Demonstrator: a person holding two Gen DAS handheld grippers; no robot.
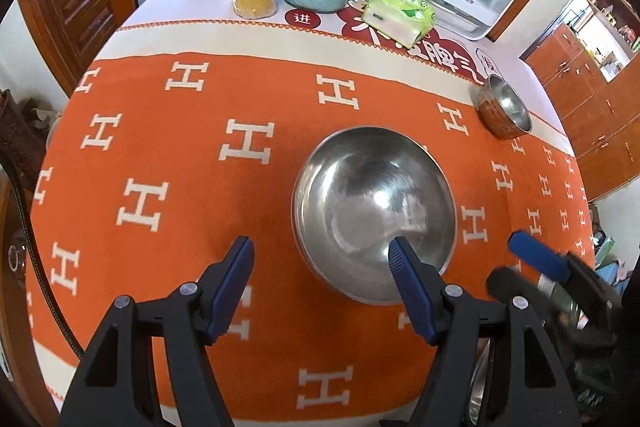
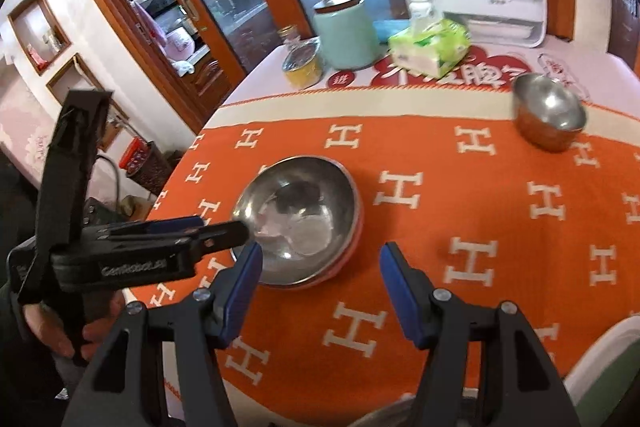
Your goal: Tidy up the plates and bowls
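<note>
Table (image 1: 160, 155) under orange H-pattern cloth. Large steel bowl (image 1: 374, 211) at cloth centre; small steel bowl (image 1: 505, 113) far right, well apart. Left gripper (image 1: 322, 259) fingers spread, empty, one over large bowl rim. Right gripper (image 2: 320, 267) fingers spread, empty.

Near rim of the large steel bowl (image 1: 374, 211) behind one finger, right gripper (image 1: 536, 259) motion-blurred
</note>
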